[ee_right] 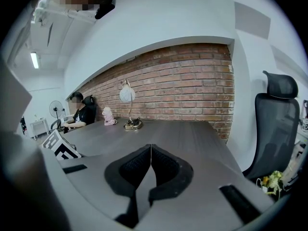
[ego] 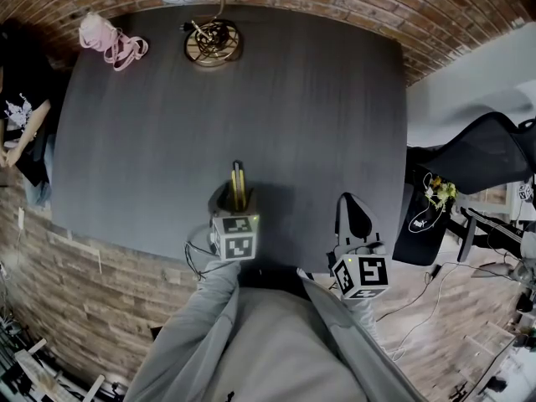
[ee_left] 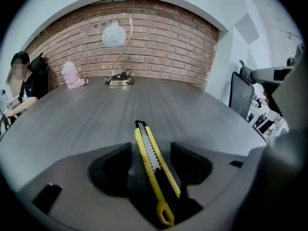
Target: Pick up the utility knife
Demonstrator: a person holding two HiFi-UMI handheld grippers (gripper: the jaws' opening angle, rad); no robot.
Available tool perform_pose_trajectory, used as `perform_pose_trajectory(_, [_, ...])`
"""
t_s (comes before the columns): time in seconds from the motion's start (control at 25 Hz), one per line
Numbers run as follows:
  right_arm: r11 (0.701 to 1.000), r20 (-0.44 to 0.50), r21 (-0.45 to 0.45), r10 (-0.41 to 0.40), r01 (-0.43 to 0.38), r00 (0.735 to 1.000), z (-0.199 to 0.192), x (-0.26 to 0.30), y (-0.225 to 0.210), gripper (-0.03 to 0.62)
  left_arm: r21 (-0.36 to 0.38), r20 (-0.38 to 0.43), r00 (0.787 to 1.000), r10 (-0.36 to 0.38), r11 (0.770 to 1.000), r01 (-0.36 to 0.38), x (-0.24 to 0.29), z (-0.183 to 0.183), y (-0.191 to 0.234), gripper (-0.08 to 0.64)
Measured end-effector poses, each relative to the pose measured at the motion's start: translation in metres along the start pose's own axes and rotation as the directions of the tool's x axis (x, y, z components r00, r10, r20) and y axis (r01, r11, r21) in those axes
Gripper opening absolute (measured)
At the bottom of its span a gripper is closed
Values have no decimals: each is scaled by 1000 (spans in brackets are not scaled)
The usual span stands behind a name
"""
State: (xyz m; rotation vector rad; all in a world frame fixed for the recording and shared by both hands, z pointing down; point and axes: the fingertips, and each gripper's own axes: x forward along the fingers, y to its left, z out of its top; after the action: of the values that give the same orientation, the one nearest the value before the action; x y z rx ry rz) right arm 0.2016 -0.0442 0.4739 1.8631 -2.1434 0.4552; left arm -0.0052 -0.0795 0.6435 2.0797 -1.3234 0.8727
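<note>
A yellow and black utility knife (ee_left: 153, 165) lies lengthwise on the dark grey table (ego: 301, 99), near its front edge, with its tip pointing away from me. My left gripper (ee_left: 150, 152) points down over it, jaws spread wide. The knife sits between the pads with a narrow gap on each side, so nothing presses on it. In the head view the knife (ego: 238, 181) pokes out beyond the left gripper (ego: 237, 194). My right gripper (ego: 354, 213) hangs off the table's front right corner, its jaws (ee_right: 150, 153) closed together on nothing.
A gooseneck lamp with a white globe (ego: 211, 38) and a pink object (ego: 107, 37) stand at the table's far edge. A seated person (ego: 21, 128) is at the left. A black office chair (ego: 481, 153) stands to the right, and a brick wall lies behind.
</note>
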Motion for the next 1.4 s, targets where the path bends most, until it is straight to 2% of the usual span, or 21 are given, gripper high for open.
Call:
perform_pose_trajectory(0.48, [1000,4,4,-7,7,1000,-1,-1,-1,18,22,17,999,33,999,-34,1,2,2,233])
perform_pose_trajectory(0.72, [1000,9,-1,-11,11,1000,1,-2,0,18,11,13,999,39,999,-40,0,1,4,171])
perform_pose_trajectory(0.8, [1000,8,-2,-9,9,1000,1,-3,1,18,10,10,999,39,999,-39,-1,1,5,141])
perform_pose_trajectory(1.4, [1000,14,-8,-14,14,1000,6,1,3,18,19,7,1000,6,1000,-6,-5,4,9,132])
